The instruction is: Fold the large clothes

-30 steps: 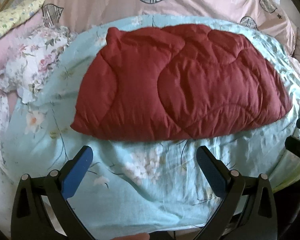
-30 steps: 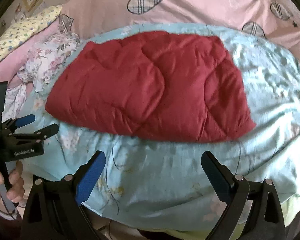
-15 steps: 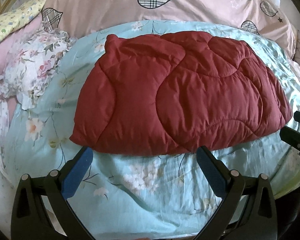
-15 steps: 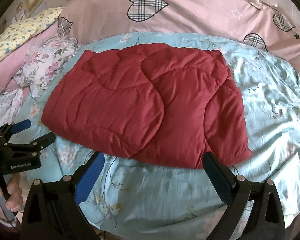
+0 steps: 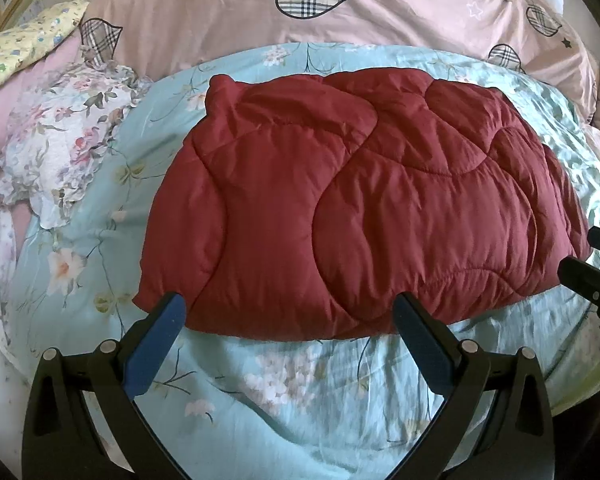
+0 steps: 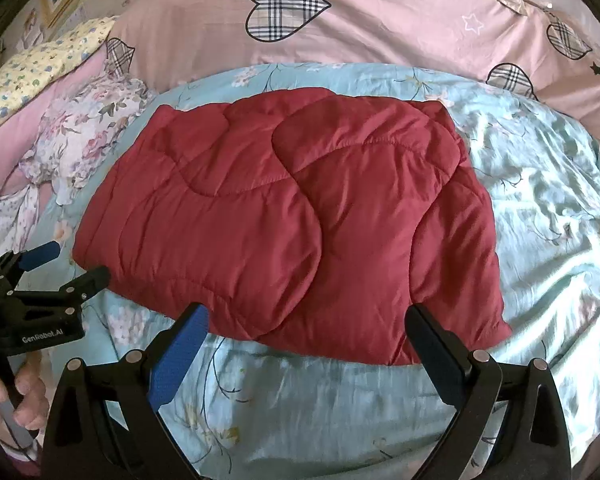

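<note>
A dark red quilted padded garment (image 5: pixel 360 208) lies folded flat on the light blue floral bedsheet (image 5: pixel 284 384). In the right wrist view the same red garment (image 6: pixel 292 220) fills the middle of the bed. My left gripper (image 5: pixel 288 316) is open, its blue-padded fingers at the garment's near edge, left half. My right gripper (image 6: pixel 308 324) is open too, fingers spread over the near edge, right half. Nothing is held between either pair of fingers. The left gripper (image 6: pixel 66 260) also shows at the left edge of the right wrist view, held by a hand (image 6: pixel 20 396).
A pink duvet with plaid hearts (image 6: pixel 340 20) is piled behind the sheet. A white floral cloth (image 5: pixel 56 152) and a yellow floral pillow (image 5: pixel 24 52) lie at the far left. The right gripper's black tip (image 5: pixel 588 280) shows at the right edge.
Both grippers have moved forward toward the red garment; their fingertips now reach its near edge. The garment itself has not moved. Both stay open.
</note>
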The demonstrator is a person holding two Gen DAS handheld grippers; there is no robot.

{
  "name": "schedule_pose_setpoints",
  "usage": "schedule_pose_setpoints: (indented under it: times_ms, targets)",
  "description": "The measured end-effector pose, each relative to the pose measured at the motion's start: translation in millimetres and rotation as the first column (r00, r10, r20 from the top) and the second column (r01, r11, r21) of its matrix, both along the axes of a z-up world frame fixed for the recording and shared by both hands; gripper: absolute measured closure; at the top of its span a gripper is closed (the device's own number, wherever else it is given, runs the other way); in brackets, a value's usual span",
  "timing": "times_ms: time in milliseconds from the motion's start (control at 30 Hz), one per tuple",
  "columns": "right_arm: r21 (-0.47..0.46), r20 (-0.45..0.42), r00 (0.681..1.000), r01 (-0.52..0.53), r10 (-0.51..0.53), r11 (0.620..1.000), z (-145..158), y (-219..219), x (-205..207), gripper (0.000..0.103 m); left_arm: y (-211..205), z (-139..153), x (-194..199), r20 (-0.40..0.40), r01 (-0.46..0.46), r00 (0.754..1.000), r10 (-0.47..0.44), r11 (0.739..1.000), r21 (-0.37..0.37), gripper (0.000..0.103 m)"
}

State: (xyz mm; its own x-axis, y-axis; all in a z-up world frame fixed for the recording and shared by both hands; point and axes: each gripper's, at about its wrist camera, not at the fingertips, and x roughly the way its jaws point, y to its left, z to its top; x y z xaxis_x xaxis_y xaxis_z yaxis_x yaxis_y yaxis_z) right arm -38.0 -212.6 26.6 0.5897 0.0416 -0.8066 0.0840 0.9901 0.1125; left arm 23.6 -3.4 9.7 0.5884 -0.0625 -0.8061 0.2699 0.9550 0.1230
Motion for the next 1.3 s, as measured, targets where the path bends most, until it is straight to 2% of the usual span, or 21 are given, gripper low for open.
schedule_pose_setpoints:
  times_ms: [633, 1300]
  targets:
    - [0.005, -0.01, 1.0, -0.005, 0.005, 1.0, -3.6, 0.7, 7.3, 0.004, -0.6, -3.7, 11.4, -0.011, -0.01, 1.0, 0.01, 1.0, -0.006, 0.0]
    - [0.006, -0.007, 1.0, -0.005, 0.005, 1.0, -3.8, -0.1, 9.0, 0.004, -6.0, -1.2, 9.6, 0.012, -0.008, 1.0, 0.008, 1.0, 0.005, 0.0]
